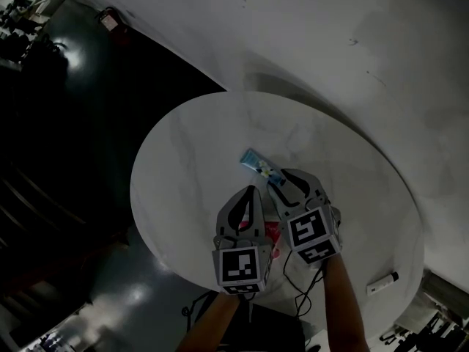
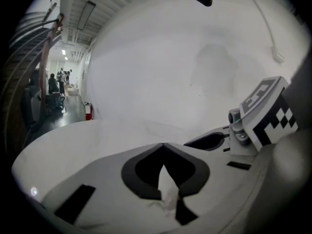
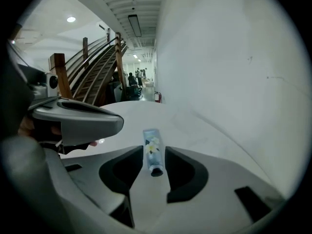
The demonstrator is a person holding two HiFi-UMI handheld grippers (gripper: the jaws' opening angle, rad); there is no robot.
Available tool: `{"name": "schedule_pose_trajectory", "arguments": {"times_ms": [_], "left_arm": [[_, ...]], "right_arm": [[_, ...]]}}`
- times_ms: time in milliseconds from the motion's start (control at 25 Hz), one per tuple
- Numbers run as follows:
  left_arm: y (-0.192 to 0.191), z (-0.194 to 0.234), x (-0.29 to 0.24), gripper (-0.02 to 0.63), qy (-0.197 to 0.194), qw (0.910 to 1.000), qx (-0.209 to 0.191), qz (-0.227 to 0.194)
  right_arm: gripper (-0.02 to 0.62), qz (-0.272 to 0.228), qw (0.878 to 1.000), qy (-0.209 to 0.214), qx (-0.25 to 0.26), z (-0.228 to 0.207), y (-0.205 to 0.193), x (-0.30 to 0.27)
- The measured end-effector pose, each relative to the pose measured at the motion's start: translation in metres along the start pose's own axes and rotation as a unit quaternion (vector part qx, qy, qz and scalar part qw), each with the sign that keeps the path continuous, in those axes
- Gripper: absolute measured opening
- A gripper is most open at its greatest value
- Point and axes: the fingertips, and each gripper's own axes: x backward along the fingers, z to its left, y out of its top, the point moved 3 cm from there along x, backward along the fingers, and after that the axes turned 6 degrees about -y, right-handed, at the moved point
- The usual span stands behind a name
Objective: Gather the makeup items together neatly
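Makeup tube (image 1: pixel 261 167) (image 3: pixel 152 151) lies flat near the middle of the round white tabletop (image 1: pixel 190 160). It is pale blue with a white flower printed on it and a dark cap. Its cap end points toward you. Your right tool (image 1: pixel 282 180) (image 3: pixel 153 148) sits with its jaws narrowly apart on either side of the cap end, and the pads are not pressing on it. Your left tool (image 1: pixel 253 191) (image 2: pixel 163 144) is just beside it with its jaw tips closed together, clear of the tube. Under both tools a pink thing (image 1: pixel 272 232) shows, too hidden to identify.
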Motion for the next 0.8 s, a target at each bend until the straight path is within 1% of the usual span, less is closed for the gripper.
{"name": "schedule_pose_trajectory", "arguments": {"times_ms": [120,400,800], "left_arm": [[0.002,0.003,-0.003,0.014,0.002,1.0,0.002,-0.002],[-0.001,0.009,-0.005,0.014,0.007,1.0,0.005,0.002],[-0.006,0.013,-0.008,0.014,0.008,0.9999,0.007,0.008]], "right_arm": [[0.163,0.01,1.0,0.009,0.01,0.004,-0.001,-0.009],[0.163,0.025,0.999,0.009,0.024,0.002,-0.006,-0.025],[0.153,0.039,0.999,0.013,0.03,0.006,-0.01,-0.03]]}}
